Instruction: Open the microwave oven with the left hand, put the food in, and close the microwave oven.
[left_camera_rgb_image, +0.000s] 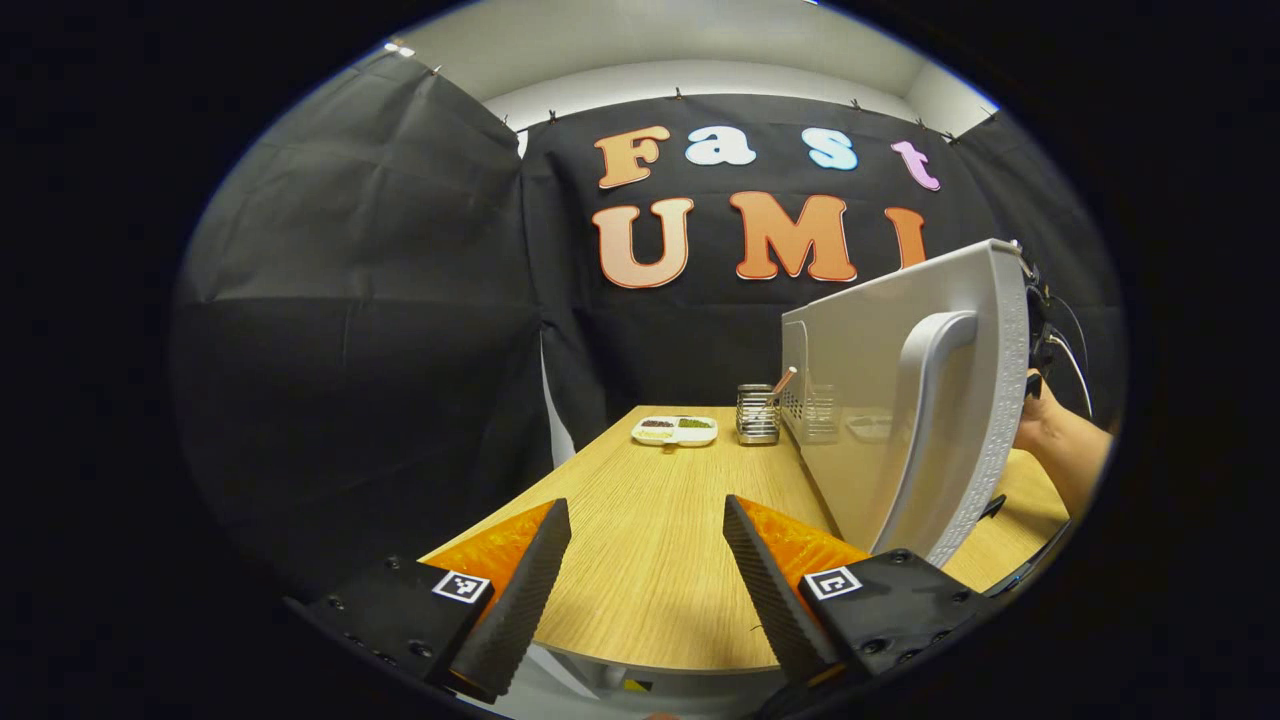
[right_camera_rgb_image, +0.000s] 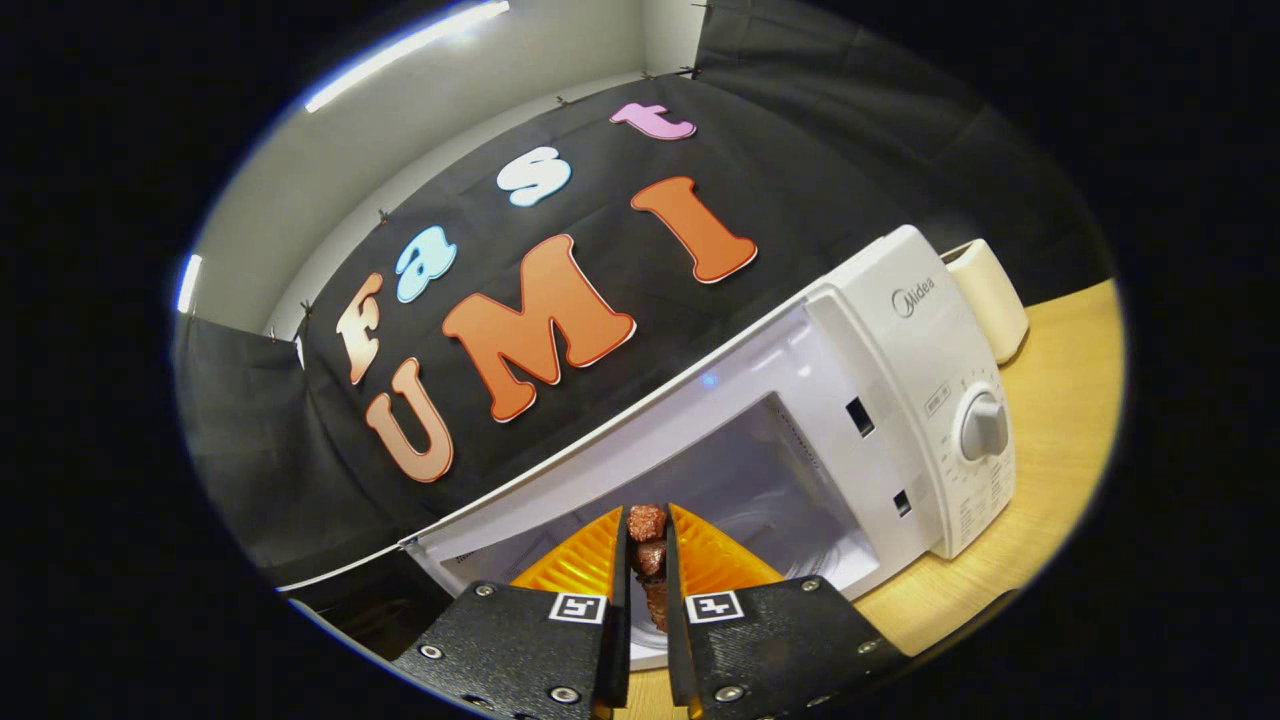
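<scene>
black screwed claw (right_camera_rgb_image: 647, 570) mounts w/ markers

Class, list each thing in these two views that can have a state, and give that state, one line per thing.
Microwave door: swung open, handle free.
Microwave cavity: open, no food seen on its floor.
Left claw: open, holding nothing.
Right claw: shut on the food.
Food: gripped, at the cavity mouth.
Microwave dial: setting unreadable.
Divided tray: resting on the table, compartments filled.
</scene>
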